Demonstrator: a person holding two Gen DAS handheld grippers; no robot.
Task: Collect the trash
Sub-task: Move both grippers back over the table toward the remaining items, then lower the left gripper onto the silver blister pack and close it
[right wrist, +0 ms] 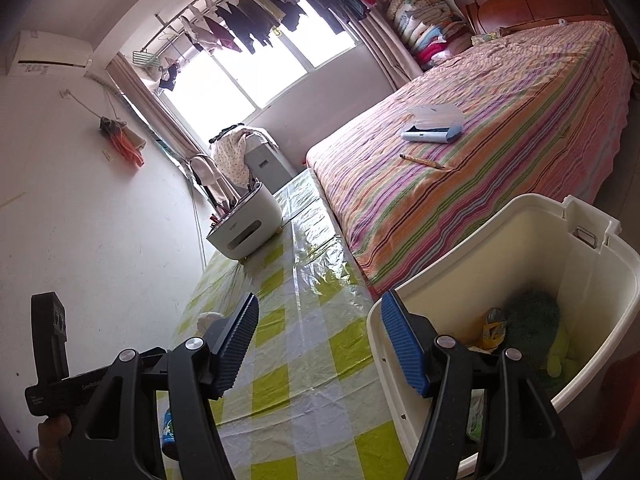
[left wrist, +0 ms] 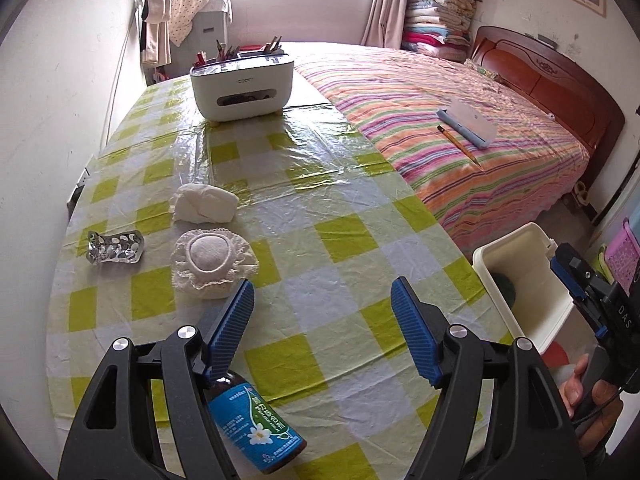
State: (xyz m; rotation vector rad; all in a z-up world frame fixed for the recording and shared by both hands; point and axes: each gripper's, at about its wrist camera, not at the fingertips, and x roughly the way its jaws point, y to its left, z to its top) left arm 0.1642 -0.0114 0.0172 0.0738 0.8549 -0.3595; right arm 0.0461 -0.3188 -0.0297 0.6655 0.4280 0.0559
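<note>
Trash on checked table [left wrist: 344, 240]: crumpled tissue [left wrist: 204, 209], foam fruit net [left wrist: 214, 264], empty pill blister [left wrist: 115, 247], small bottle [left wrist: 256, 426] lying partly under left gripper [left wrist: 322, 332]. Both claws apart, nothing between; right gripper [right wrist: 320, 344] beside white bin [right wrist: 600, 280].

Handling, judged: tissue and net light, soft, pinch anywhere. Blister thin, springy; take by raised edge. Bottle likely rigid, slick, may roll; grip across body.

Hidden: bottle cap behind finger; bin contents dim, green lump unclear.

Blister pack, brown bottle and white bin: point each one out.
Blister pack [left wrist: 115, 246], left wrist view, on its crumpled foil middle.
Brown bottle [left wrist: 256, 426], left wrist view, on its blue label.
White bin [right wrist: 500, 256], right wrist view, on its inner back wall.
</note>
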